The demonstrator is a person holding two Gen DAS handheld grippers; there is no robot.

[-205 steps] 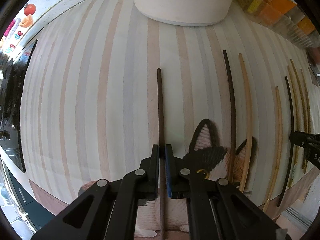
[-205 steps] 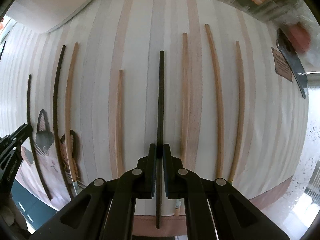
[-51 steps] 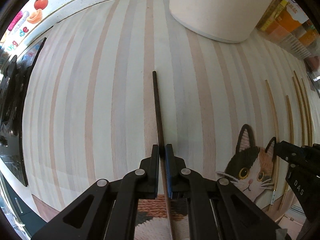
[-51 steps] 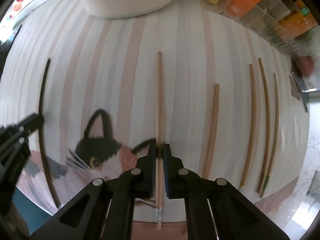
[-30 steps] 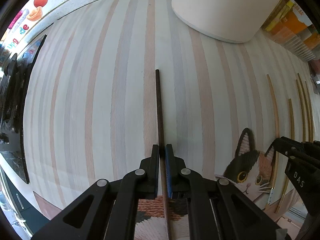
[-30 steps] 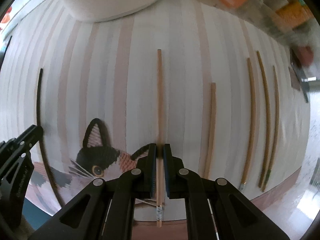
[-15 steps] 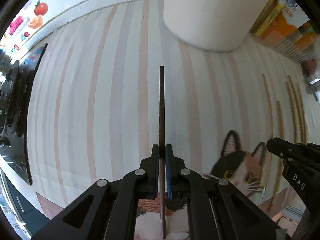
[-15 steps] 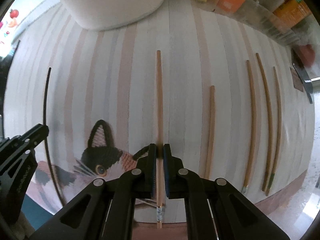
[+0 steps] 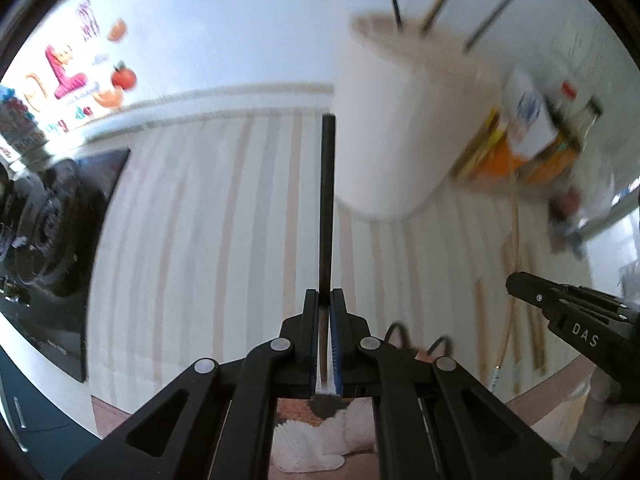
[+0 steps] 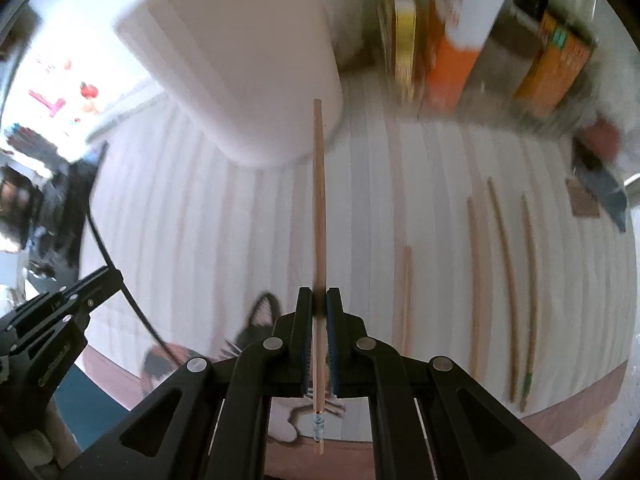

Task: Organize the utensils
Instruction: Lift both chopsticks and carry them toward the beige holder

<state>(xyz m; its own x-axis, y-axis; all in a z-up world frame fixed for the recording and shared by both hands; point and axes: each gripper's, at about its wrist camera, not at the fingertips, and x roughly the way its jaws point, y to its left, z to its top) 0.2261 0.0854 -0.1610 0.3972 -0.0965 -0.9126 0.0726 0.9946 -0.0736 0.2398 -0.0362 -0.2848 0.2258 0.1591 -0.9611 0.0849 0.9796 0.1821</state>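
Note:
My left gripper [image 9: 324,294] is shut on a dark chopstick [image 9: 327,200], lifted off the striped mat [image 9: 192,216], its tip beside the white utensil holder [image 9: 400,140]. Three chopsticks stand in that holder. My right gripper [image 10: 319,292] is shut on a light wooden chopstick [image 10: 319,208], also lifted, its tip in front of the holder [image 10: 240,60]. Several wooden chopsticks [image 10: 502,248] lie on the mat at the right. Each gripper shows in the other's view, the right one [image 9: 520,280] and the left one [image 10: 108,276]. Both views are blurred.
Orange and yellow boxes [image 10: 452,60] stand behind the mat to the right of the holder. A cat picture [image 10: 256,320] is printed at the mat's near edge. A black stove [image 9: 52,232] is at the left.
Both grippers have risen and tilted up with their chopsticks, so the holder's rim and the wall now show. The chopsticks are off the mat.

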